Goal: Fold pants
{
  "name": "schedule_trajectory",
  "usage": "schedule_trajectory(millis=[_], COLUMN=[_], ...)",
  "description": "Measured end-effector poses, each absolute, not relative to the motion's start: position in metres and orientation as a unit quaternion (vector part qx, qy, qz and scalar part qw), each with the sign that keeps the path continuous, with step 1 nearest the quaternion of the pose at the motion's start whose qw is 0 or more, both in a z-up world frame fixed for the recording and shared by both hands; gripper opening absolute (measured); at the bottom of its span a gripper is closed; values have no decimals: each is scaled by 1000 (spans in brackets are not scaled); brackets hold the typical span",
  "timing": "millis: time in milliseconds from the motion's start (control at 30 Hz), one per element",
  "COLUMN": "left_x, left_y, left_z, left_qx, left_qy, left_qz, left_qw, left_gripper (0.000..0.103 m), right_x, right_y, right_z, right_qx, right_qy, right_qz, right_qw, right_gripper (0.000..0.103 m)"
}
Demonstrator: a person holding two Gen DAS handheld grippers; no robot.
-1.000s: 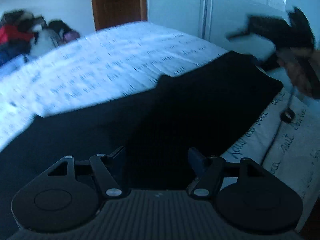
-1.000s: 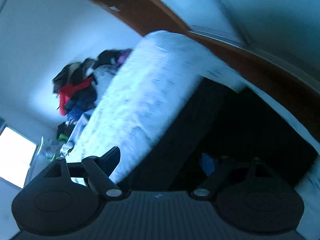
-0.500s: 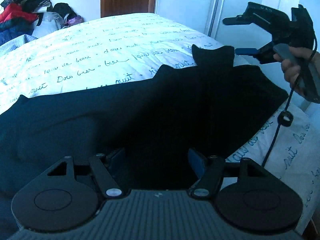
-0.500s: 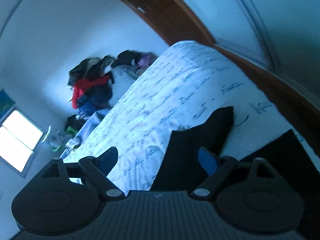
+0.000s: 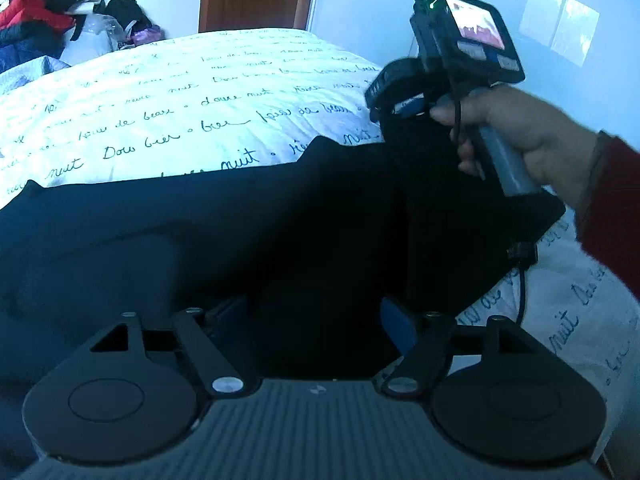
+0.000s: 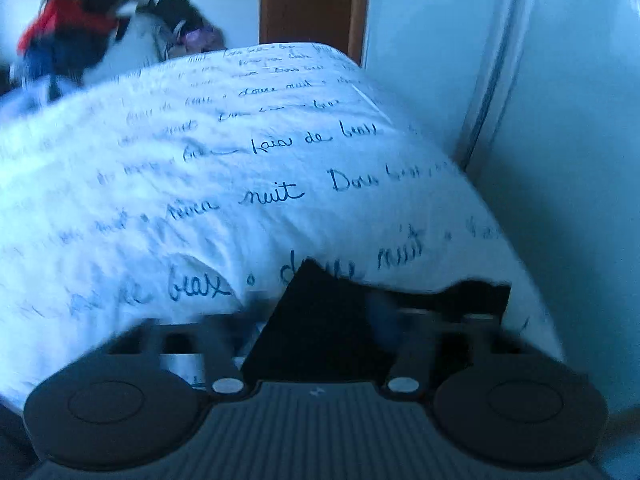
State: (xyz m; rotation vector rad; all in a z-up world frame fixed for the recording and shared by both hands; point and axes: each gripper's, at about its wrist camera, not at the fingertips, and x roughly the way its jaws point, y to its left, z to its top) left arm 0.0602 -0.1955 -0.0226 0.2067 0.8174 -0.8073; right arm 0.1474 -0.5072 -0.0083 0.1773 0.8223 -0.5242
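White bedding (image 5: 200, 92) is lying under the black pants (image 5: 240, 232). At two o'clock the right gripper (image 5: 394, 104), jaws spread earlier, has dropped onto the far corner, grip unclear. The left gripper (image 5: 316, 312) is staying spread over the cloth, so another fold is starting.

Bed (image 5: 224, 80) under white script-printed cover, dark pants (image 5: 248, 232) spread flat across its near edge
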Motion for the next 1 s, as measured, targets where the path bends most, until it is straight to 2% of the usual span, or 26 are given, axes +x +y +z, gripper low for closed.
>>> schedule_trajectory(millis=[100, 133, 433, 633, 767, 867, 933, 1000], left_x=[61, 61, 46, 40, 43, 46, 47, 46], left_y=[-193, -193, -218, -235, -237, -236, -238, -240], left_z=[-19, -17, -13, -21, -24, -24, -25, -24], left_qx=[90, 91, 133, 144, 144, 144, 144, 146], left_qy=[383, 378, 343, 355, 362, 363, 362, 359], left_qz=[-389, -393, -420, -428, -422, -418, -418, -421], left_qw=[833, 833, 829, 818, 819, 820, 820, 820], left_gripper=[76, 76, 76, 77, 78, 79, 79, 79], right_x=[135, 127, -24, -83, -98, -104, -104, -101], right_y=[-518, -524, -573, -596, -613, -619, -620, -618], right_z=[-5, -2, 31, -4, -39, -50, -53, -53], right_qx=[120, 141, 300, 374, 470, 512, 533, 533], right_qy=[379, 366, 213, 213, 204, 184, 165, 146], right_qz=[-233, -234, -254, -256, -218, -189, -172, -157], right_qw=[888, 889, 895, 866, 830, 817, 812, 818], right_gripper=[10, 9, 6, 6, 8, 17, 41, 46])
